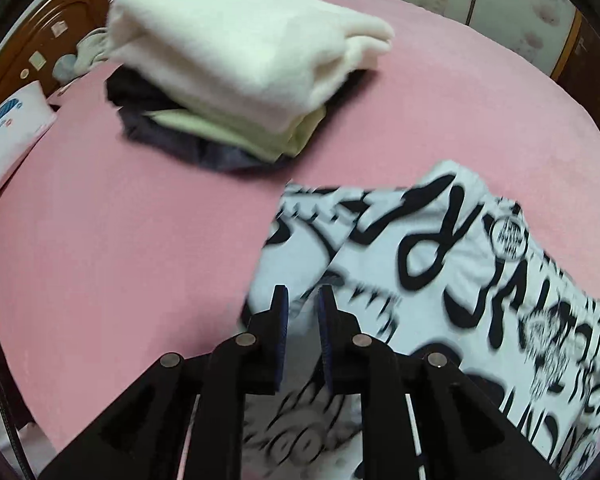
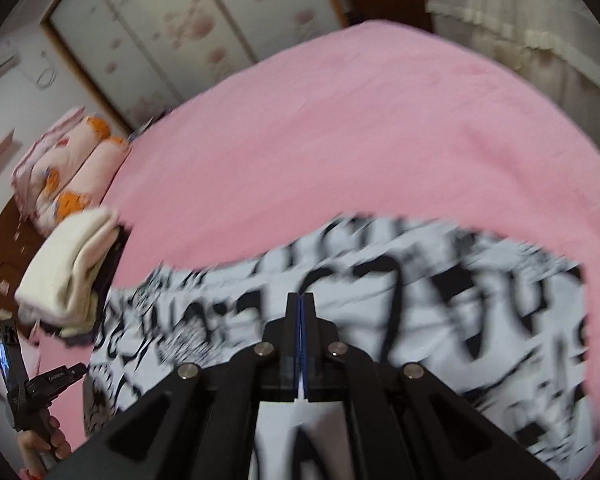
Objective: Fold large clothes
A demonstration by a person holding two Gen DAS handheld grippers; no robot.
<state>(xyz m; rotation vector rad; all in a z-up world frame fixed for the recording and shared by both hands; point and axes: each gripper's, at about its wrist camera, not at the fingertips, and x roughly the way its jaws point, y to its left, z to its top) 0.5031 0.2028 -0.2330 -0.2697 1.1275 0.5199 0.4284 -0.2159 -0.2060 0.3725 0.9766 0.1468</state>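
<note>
Fingers [image 1: 284, 312] of the left gripper [image 1: 302, 295] stand a bit apart, blue pads facing, nothing pinched between them; they hover over the near-left edge of the black-and-white printed garment [image 1: 440, 264]. Right gripper [image 2: 300, 299] has its fingers [image 2: 309, 312] pressed together w/ only a thin blue line btwn the pads; can't tell if cloth is caught there, view is blurred. Garment lies spread on the pink bed sheet [image 1: 120, 240], near edge of the bed, partly folded over itself, print smeared by blur. Beyond it, apart from it, sits a stack of folded clothes [image 1: 220, 132]: thick cream piece [image 1: 236, 48] on top, pale green layer under, dark items at bottom. Further back: patterned pillows [image 2: 64, 168] by the brown wooden headboard [image 1: 40, 40], and wardrobe doors [image 2: 172, 20] w/ pink floral print behind the bed. In the right view, a person's hand [image 2: 40, 440] grips the left tool's handle at lower left.
</note>
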